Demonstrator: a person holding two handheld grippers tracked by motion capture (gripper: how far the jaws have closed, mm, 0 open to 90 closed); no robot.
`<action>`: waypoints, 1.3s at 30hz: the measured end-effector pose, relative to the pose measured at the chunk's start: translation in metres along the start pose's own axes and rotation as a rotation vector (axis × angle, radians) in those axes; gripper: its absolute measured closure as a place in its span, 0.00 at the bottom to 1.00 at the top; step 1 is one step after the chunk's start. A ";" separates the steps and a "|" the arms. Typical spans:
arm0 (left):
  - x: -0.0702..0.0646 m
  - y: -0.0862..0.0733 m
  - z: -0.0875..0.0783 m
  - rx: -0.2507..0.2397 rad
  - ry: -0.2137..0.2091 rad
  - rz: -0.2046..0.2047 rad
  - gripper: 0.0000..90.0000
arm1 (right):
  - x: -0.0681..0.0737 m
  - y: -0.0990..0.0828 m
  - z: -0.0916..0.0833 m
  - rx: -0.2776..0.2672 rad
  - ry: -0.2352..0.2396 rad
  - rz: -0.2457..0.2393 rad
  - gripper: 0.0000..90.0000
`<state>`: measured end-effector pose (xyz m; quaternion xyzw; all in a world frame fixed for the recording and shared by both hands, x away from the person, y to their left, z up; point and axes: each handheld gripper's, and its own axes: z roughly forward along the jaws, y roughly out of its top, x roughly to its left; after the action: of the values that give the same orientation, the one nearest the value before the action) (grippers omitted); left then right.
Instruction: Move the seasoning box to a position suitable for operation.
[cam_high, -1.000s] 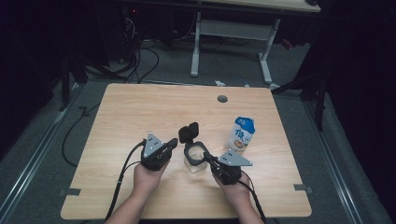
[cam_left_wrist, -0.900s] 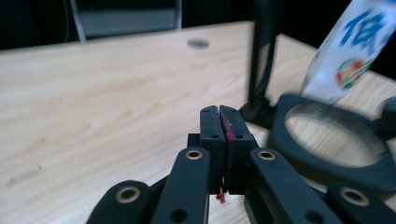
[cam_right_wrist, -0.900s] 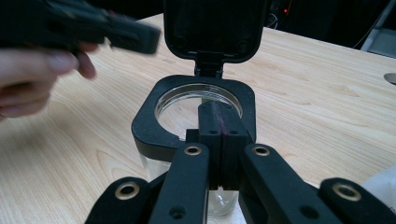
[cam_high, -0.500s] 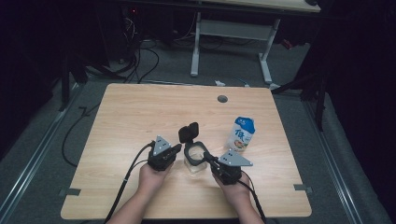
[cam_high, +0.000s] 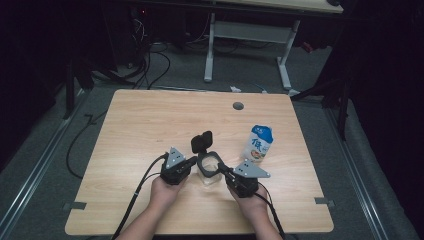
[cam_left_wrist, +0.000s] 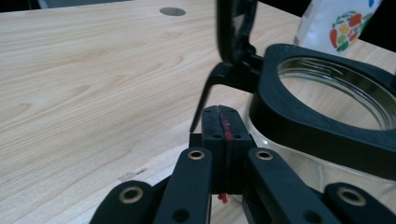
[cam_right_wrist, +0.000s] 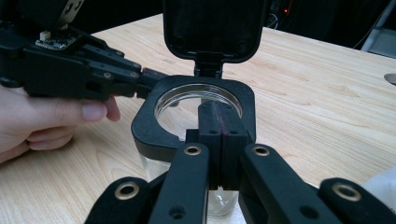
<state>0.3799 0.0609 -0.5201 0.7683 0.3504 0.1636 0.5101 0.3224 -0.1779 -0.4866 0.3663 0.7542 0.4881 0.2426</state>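
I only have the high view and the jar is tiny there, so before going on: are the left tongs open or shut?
Observer: Shut. The left gripper view shows the left tongs closed with nothing between them, beside the jar.
Operator: And the right tongs?
Observer: Shut too. The right tongs point over the near edge of the jar's black collar.
Operator: Anything inside?
Observer: Nothing shows through the mouth, and the lid stands upright on its hinge.

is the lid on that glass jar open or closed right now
Open. The black flip lid stands upright on its hinge behind the jar's black collar, and the round glass mouth is uncovered.
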 end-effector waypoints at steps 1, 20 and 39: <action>-0.001 0.000 -0.001 0.001 0.005 0.006 1.00 | 0.000 0.000 0.000 -0.003 0.000 0.000 1.00; -0.014 -0.006 -0.028 -0.024 -0.001 0.008 1.00 | -0.002 -0.003 -0.002 -0.015 -0.001 0.004 1.00; 0.020 -0.016 -0.066 0.013 0.038 0.037 0.92 | -0.047 -0.013 -0.041 -0.009 -0.166 0.085 0.97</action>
<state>0.3479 0.1227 -0.5089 0.7747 0.3468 0.1853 0.4952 0.3174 -0.2414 -0.4817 0.4360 0.7130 0.4692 0.2853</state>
